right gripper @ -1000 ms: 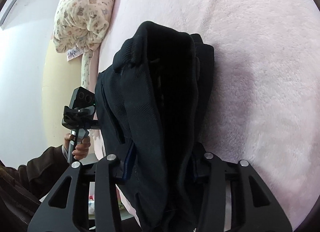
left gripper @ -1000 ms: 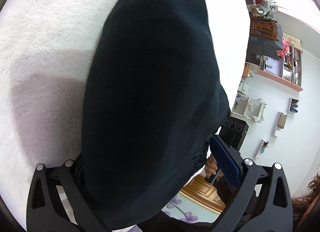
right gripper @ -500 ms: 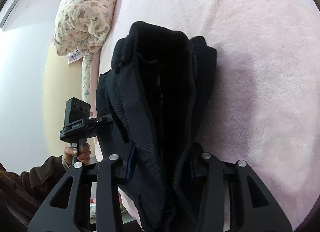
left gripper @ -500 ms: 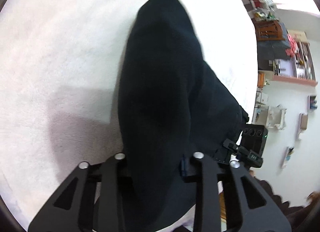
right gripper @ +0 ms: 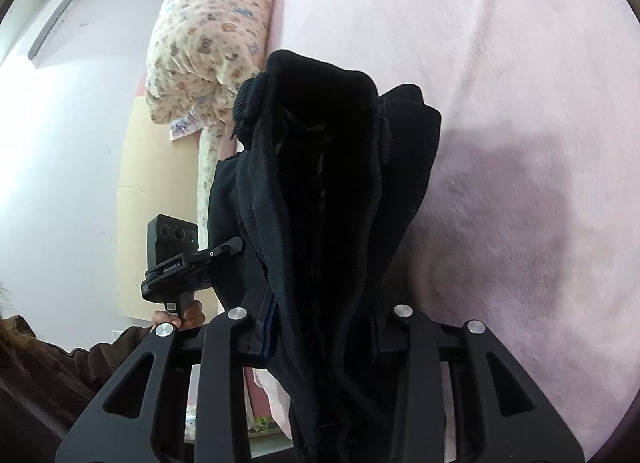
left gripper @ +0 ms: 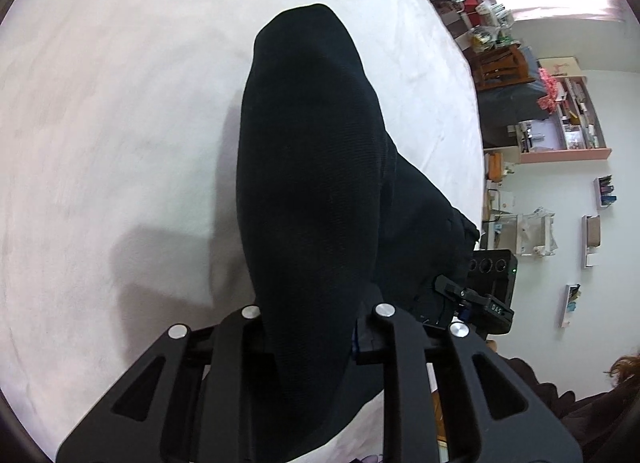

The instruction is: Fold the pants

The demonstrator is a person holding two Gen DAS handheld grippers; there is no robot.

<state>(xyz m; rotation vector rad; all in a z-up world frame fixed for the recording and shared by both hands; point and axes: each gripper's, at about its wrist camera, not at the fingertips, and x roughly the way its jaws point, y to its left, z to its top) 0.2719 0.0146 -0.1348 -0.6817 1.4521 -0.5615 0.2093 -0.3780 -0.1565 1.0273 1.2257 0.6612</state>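
Black pants lie on a pale pink fuzzy bed cover, raised at the near end by both grippers. In the left wrist view my left gripper has its jaws closing on a thick fold of the black cloth, which fills the gap between the pads. The right wrist view shows my right gripper with its jaws closing on the bunched waistband end of the pants. The other gripper's camera block shows beside the cloth in each view, held by a person's hand.
A flower-print pillow lies at the head of the bed cover. The bed's far edge meets a cluttered room with a pink shelf and dark furniture. A brown sleeve is at the lower left.
My left gripper's jaws went from wide apart to closed on the pants fold. Both grippers rose, and the cloth lifted and bunched narrower.
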